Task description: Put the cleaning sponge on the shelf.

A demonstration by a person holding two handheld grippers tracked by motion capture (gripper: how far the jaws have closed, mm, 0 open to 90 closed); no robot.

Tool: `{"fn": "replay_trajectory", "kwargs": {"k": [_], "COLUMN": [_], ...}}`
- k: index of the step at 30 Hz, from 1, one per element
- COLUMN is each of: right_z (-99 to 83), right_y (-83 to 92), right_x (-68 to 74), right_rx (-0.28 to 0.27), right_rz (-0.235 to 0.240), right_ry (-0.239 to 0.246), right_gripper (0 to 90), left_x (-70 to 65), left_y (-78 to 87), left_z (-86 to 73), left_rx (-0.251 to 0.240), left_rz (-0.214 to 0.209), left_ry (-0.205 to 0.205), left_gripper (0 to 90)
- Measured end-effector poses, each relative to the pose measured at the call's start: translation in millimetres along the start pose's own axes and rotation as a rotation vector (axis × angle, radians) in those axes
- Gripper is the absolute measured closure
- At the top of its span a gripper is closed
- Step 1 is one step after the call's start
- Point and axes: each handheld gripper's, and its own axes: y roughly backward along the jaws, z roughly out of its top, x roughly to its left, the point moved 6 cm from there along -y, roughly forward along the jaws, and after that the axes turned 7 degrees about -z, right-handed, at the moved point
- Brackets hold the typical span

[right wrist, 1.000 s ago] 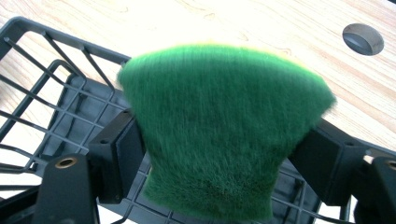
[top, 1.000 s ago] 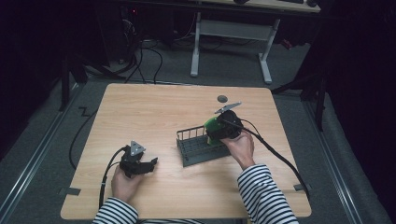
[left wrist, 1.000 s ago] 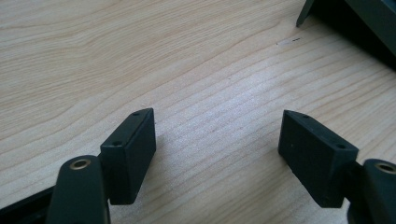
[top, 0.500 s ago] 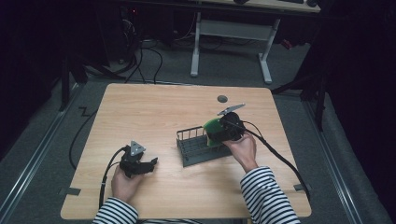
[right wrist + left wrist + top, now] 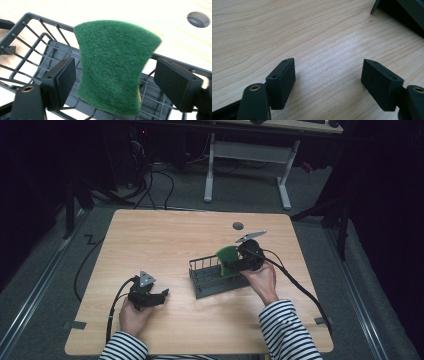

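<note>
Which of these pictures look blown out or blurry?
Right gripper view: the table glares white and the sponge is slightly soft. Left gripper view: sharp wood grain, evenly lit. High view: table lit, surroundings dark.

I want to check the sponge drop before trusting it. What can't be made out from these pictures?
- Whether the green sponge rests on the rack floor or hangs mid-drop: its lower edge is blurred in the right gripper view, and too small in the high view.
- The right gripper jaws have just been opening, sponge between them; contact with the left pad is unclear.
- The rack's near end: cut off by the frame edge.
</note>
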Motion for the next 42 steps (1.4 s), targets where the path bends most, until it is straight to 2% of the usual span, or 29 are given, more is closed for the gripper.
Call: {"fn": "replay_trajectory", "kwargs": {"k": [10, 11, 17, 23, 30, 38, 41, 42], "right_z": [1.0, 1.2, -1.7, -17.6, -38.2, -58.8, -63.3, -67.4], "right_y": [26.4, 33.6, 53.5, 70.4, 86.0, 95.8, 99.1, 103.1], "right_x": [-7.8, -10.8, -20.0, -35.0, -48.8, -56.9, -58.2, -59.2], "right_rx": [-0.045, -0.064, -0.097, -0.092, -0.119, -0.111, -0.125, -0.148], "right_rz": [-0.028, -0.038, -0.062, -0.107, -0.118, -0.126, -0.124, -0.130], "right_ry": [-0.007, -0.008, -0.029, -0.058, -0.112, -0.134, -0.143, -0.158], "right_gripper": [18.8, 21.0, 23.0, 24.6, 25.6, 26.3, 26.6, 27.8], "left_x": [-0.1, -0.1, 0.0, -0.1, -0.1, -0.1, -0.1, -0.1], "left_y": [-0.1, -0.1, -0.1, -0.2, -0.2, -0.3, -0.3, -0.3], "left_z": [0.0, 0.0, 0.1, 0.2, 0.2, 0.2, 0.2, 0.2], "left_rx": [0.000, 0.000, 0.000, 0.000, 0.000, -0.001, -0.001, -0.001], "left_rz": [-0.001, -0.001, -0.001, -0.001, -0.001, -0.001, -0.001, -0.001], "left_ry": [0.001, 0.000, 0.000, 0.000, 0.000, 0.001, 0.001, 0.001], "left_gripper": [28.1, 28.1, 28.1, 28.1, 28.1, 28.1, 28.2, 28.1]}}
